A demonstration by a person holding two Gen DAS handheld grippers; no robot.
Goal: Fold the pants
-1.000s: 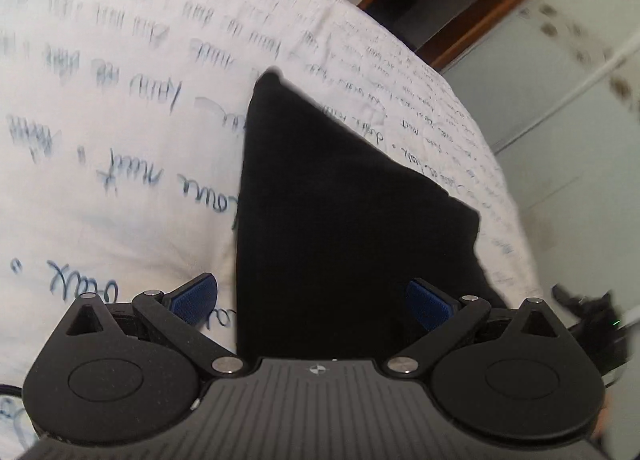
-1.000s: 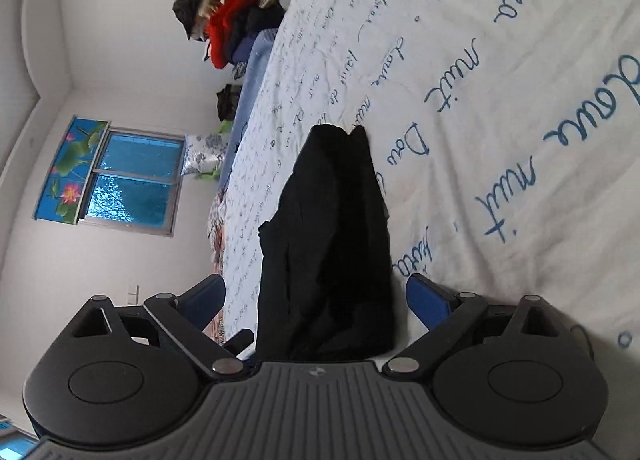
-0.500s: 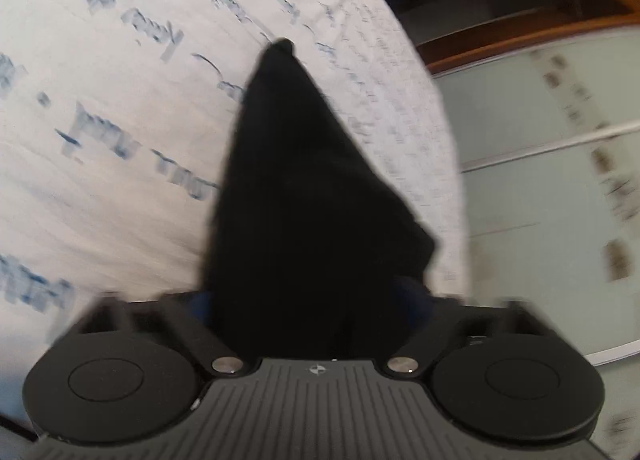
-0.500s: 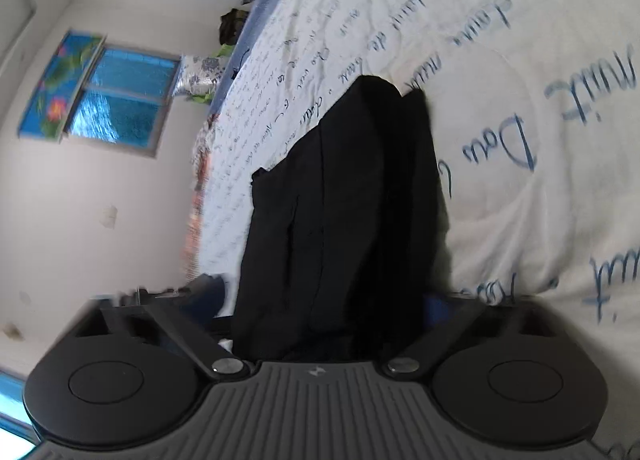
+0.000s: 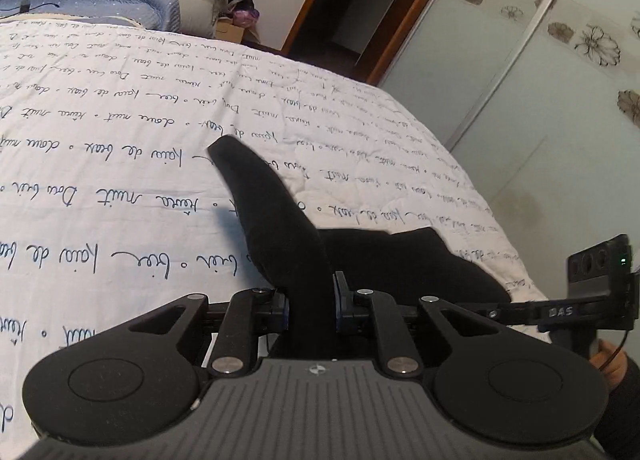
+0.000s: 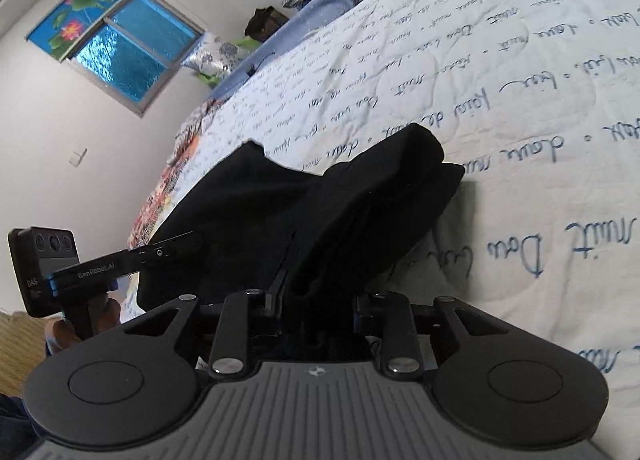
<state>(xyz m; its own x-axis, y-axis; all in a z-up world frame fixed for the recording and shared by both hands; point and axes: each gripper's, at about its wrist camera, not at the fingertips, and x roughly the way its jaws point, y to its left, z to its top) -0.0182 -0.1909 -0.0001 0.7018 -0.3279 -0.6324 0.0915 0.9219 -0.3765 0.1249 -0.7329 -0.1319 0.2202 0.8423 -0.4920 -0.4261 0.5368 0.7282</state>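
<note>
Both tools are clamped on the pants. Left tool (image 5: 311,308) has its blue pads pinched onto a narrow bunched strip of black fabric; right tool (image 6: 320,310) is closed on a thicker wad of the same garment.

The pants (image 6: 304,215) lie on the bed (image 5: 120,187), on the white quilt with blue script, near the edge on the wardrobe side. In the left view one part (image 5: 264,199) runs from the pads out across the quilt to a rounded tip that looks slightly raised. The rest spreads low to the right of it. In the right view the fabric is stacked in several layers with a rolled edge at the far end, so it looks doubled over at least once.

Progress judgement: mid-task. Some folding looks done and the bundle is compact, not laid out full length. But it's lumpy, the edges aren't lined up, and both ends are held off the quilt. Remaining: carry the gripped edge over, lay it flat, release, probably one more fold and a smoothing pass. Can't tell which end is the waistband; black fabric hides detail.

Other tool's camera head shows at frame edge in each view.
</note>
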